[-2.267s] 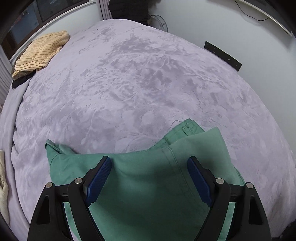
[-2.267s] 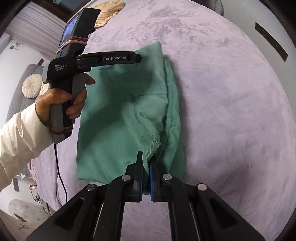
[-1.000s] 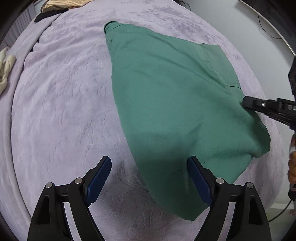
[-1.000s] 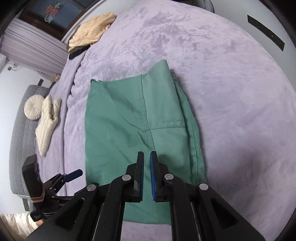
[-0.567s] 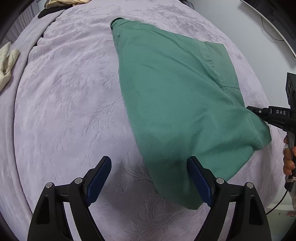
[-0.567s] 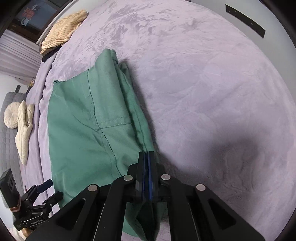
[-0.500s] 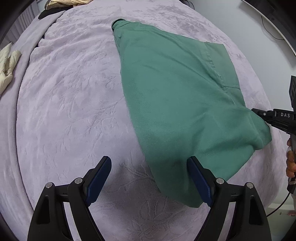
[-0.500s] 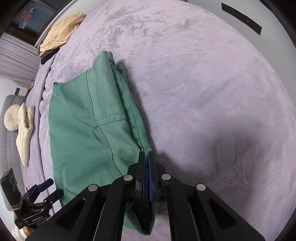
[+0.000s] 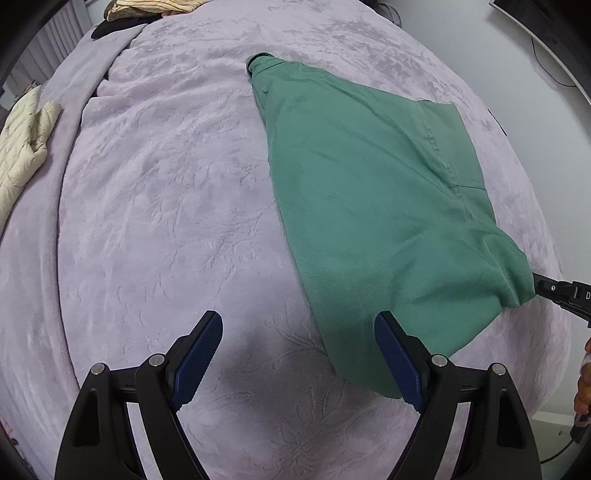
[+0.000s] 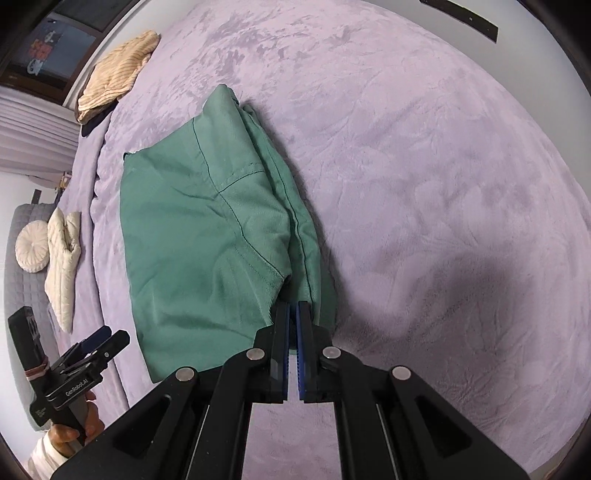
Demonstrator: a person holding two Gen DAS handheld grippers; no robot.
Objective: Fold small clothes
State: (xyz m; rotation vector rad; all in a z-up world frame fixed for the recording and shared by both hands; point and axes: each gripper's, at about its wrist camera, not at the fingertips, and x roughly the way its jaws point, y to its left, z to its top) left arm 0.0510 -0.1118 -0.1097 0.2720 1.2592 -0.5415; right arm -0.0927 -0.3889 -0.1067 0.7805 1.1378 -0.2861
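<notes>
The right gripper [image 10: 291,314] is clenched on the near corner of the green garment [image 10: 207,236] — apparently lifting it off the lilac bedspread [image 10: 424,184]. The left gripper [image 9: 295,332] hovers beside it, jaws spread, empty.

A wide bed [image 10: 424,155] fills both views, covered with a pale lilac plush blanket [image 9: 155,206] embossed with a faint leaf pattern. At its far corner lies a folded tan striped cloth [image 10: 118,74] on top of something dark. Beyond that corner is a dark window [image 10: 40,48] with pleated pale curtains [image 10: 33,144] below it. Beside the bed stands a grey quilted sofa [image 10: 16,236] carrying a round cream cushion [image 10: 31,245] and a cream quilted garment [image 10: 64,258]. The wall [image 9: 480,40] past the bed is plain white, with a thin cable [image 9: 550,66] running along it. A black strip [image 10: 465,18] lies by the bed's far edge. The light is soft and even.
</notes>
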